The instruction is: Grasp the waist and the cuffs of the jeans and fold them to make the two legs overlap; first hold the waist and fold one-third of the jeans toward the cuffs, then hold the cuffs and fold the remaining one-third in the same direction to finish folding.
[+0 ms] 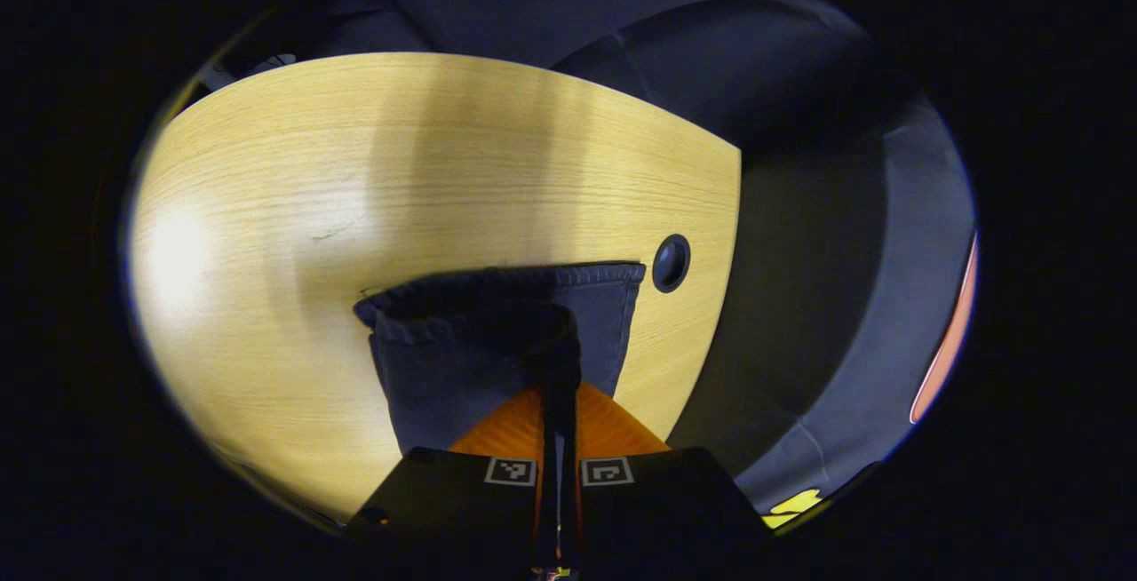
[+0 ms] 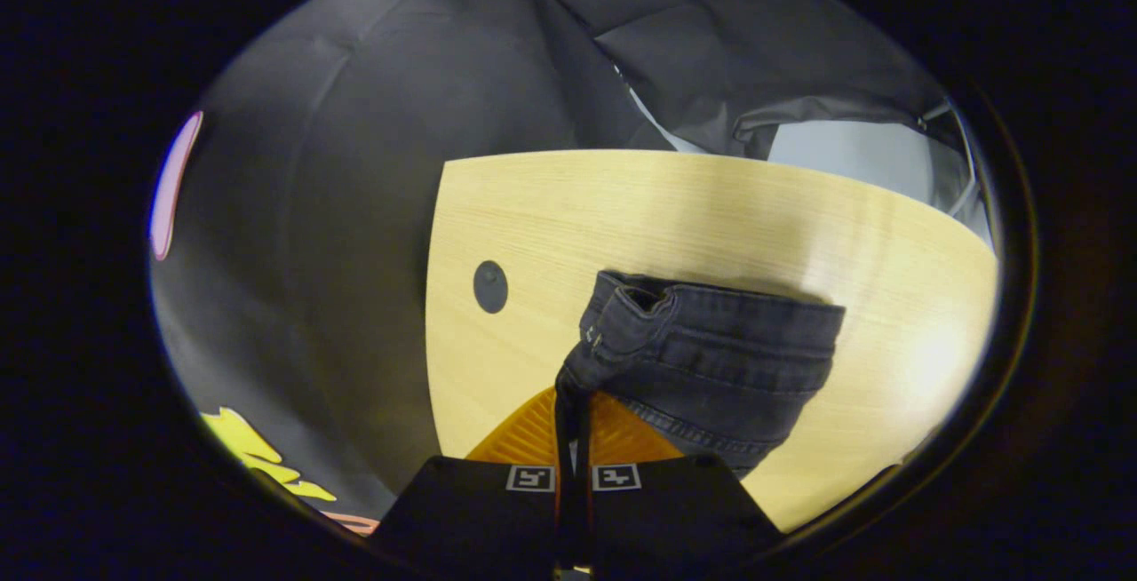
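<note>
Jeans are stretching lengthwise between the grippers: left gripper (image 1: 560, 386) jaws are clamping the cuffs (image 1: 506, 297), right gripper (image 2: 573, 403) jaws are clamping the waist (image 2: 702, 341), above the desk (image 1: 355, 163).

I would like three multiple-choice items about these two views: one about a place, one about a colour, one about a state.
1. Where is the round dark hole in the table?
A. near the table's edge, beside the jeans
B. in the middle of the table
C. under the cloth wall

2. What colour are the jeans?
A. white
B. dark blue-grey
C. red

3. How does the left gripper stand?
A. wide open above the table
B. closed on a cup
C. closed on the hem of the jeans

Key: 1 A, the hole sits close to the table's border next to the denim. 2 B, both views show dark denim. 3 C, cloth is pinched between its fingers.
</note>
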Available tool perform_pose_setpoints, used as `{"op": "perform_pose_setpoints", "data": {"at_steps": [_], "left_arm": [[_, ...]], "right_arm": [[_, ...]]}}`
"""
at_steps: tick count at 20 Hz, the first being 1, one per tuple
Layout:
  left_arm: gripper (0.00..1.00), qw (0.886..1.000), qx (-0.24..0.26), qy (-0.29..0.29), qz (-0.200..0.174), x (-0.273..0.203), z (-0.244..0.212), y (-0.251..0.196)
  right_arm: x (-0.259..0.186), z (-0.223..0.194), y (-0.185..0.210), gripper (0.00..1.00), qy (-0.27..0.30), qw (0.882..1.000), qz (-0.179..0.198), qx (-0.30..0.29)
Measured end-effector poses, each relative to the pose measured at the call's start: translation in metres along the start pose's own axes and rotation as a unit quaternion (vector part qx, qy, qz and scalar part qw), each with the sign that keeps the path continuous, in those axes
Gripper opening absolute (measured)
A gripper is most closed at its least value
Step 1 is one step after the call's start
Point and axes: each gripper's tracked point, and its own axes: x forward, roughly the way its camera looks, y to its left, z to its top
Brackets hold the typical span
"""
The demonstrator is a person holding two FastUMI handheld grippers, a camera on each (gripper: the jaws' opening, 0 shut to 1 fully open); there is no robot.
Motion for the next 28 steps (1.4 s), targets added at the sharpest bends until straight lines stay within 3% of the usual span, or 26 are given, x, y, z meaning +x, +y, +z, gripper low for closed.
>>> {"op": "perform_pose_setpoints", "data": {"at_steps": [1, 4, 6, 7, 9, 10, 11, 13, 14, 16, 18, 19, 21, 23, 25, 28], "left_arm": [[0.00, 1.000, 0.001, 0.003, 0.002, 0.004, 0.000, 0.001], [0.10, 1.000, 0.010, 0.000, 0.025, 0.006, 0.006, 0.008], [0.44, 0.999, 0.013, -0.005, 0.030, 0.004, 0.004, 0.009], [0.58, 1.000, 0.013, -0.003, 0.027, 0.001, 0.000, 0.005], [0.85, 0.999, 0.024, -0.007, 0.024, -0.009, -0.005, 0.001], [0.99, 0.999, 0.031, -0.012, 0.022, -0.012, -0.007, -0.002], [0.98, 0.999, 0.041, -0.012, 0.012, -0.019, -0.012, -0.010], [0.99, 0.997, 0.070, -0.017, -0.011, -0.035, -0.027, -0.028], [0.99, 0.995, 0.092, -0.020, -0.024, -0.048, -0.037, -0.041], [0.99, 0.985, 0.165, -0.038, -0.047, -0.079, -0.058, -0.068], [1.00, 0.958, 0.266, -0.076, -0.072, -0.116, -0.080, -0.096], [0.99, 0.938, 0.321, -0.101, -0.088, -0.136, -0.092, -0.110], [0.99, 0.883, 0.424, -0.157, -0.129, -0.176, -0.119, -0.132], [0.99, 0.828, 0.496, -0.208, -0.157, -0.210, -0.143, -0.141], [0.99, 0.785, 0.539, -0.247, -0.180, -0.219, -0.170, -0.129], [0.99, 0.719, 0.584, -0.320, -0.199, -0.247, -0.198, -0.114]], "right_arm": [[0.006, 0.000, -0.001, 0.01, 0.002, 1.000, -0.001, 0.010], [0.011, 0.000, 0.002, 0.05, 0.004, 1.000, 0.016, 0.026], [0.008, 0.001, 0.009, 0.08, 0.000, 0.998, 0.043, 0.037], [0.002, 0.003, 0.013, 0.21, -0.008, 0.998, 0.056, 0.038], [-0.012, 0.007, 0.022, 0.36, -0.023, 0.996, 0.077, 0.027], [-0.020, 0.002, 0.028, 0.53, -0.022, 0.996, 0.089, 0.018], [-0.031, -0.004, 0.034, 0.70, -0.022, 0.995, 0.102, 0.002], [-0.053, -0.011, 0.038, 0.76, -0.044, 0.991, 0.112, -0.056], [-0.065, -0.013, 0.039, 0.90, -0.065, 0.987, 0.111, -0.099], [-0.096, -0.020, 0.041, 0.90, -0.112, 0.968, 0.107, -0.199], [-0.136, -0.030, 0.042, 0.90, -0.166, 0.931, 0.112, -0.304], [-0.155, -0.036, 0.042, 0.90, -0.194, 0.909, 0.117, -0.350], [-0.191, -0.055, 0.039, 0.90, -0.240, 0.864, 0.129, -0.424], [-0.223, -0.072, 0.034, 0.90, -0.284, 0.821, 0.140, -0.476], [-0.240, -0.091, 0.023, 0.90, -0.308, 0.794, 0.147, -0.503], [-0.241, -0.111, 0.007, 0.90, -0.338, 0.765, 0.135, -0.531]]}}
